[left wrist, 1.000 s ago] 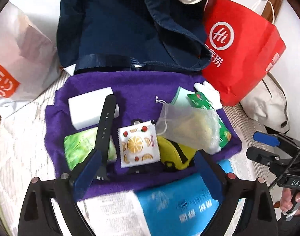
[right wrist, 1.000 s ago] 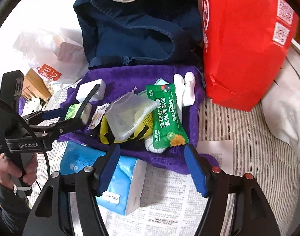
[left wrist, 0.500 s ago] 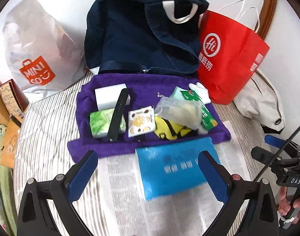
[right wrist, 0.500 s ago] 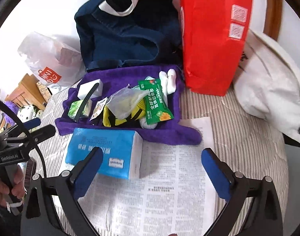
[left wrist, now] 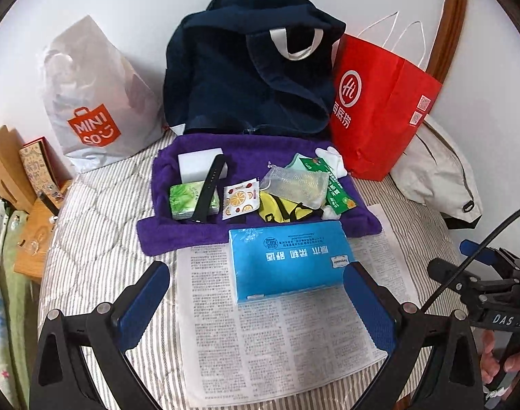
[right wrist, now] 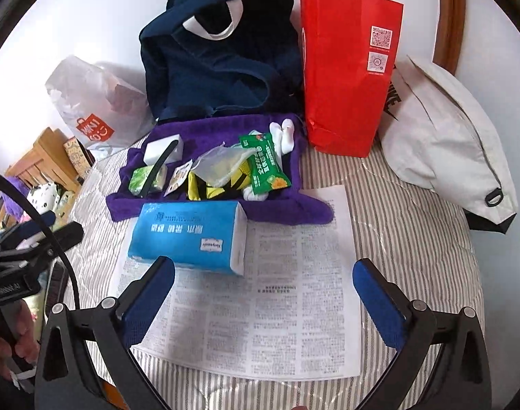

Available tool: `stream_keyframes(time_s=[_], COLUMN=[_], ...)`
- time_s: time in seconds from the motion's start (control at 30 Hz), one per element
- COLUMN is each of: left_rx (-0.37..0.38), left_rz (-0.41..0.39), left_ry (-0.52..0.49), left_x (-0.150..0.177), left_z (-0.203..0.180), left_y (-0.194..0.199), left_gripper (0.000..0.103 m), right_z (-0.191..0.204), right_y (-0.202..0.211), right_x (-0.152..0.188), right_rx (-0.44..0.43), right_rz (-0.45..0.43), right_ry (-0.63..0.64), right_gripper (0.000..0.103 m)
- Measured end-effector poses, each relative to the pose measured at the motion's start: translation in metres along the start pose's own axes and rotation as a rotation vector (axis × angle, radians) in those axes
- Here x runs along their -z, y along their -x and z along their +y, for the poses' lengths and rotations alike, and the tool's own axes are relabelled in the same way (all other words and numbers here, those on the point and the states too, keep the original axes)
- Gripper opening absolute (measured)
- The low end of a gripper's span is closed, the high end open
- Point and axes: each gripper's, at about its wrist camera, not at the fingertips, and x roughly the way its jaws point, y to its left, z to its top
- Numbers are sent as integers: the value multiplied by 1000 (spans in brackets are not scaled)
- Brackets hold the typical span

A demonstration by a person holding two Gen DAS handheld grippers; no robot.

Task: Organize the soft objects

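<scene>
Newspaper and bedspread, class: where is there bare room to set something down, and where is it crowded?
Free: the newspaper in front of the blue tissue pack, and the striped bedspread between the newspaper and the white bag. Crowded: the purple towel, covered with small items, with bags lined up behind it.

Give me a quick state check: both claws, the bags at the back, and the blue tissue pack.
Left claw: open, nothing between its pads.
Right claw: open, empty.
Navy bag: upright, mouth gaping open.
Red paper bag: standing upright.
Blue tissue pack: lying flat on the newspaper, against the purple towel's near edge.
Mesh pouch: lying on the other items on the towel.
</scene>
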Motion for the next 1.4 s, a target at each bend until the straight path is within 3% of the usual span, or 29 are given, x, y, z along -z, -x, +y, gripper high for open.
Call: stream_keyframes(time_s=[0.33, 1.4], left_rx=[-65, -46], left_rz=[-40, -45], left_ry=[1, 8], left_x=[14, 22], left_z=[-3, 0], left_y=[23, 37], left_gripper=[103, 103], right_z=[2, 14], right_y=[13, 28], right_x=[14, 19], right_rx=[30, 43], right_rz=[-12, -25], right_ry=[13, 27], right_gripper=[103, 103])
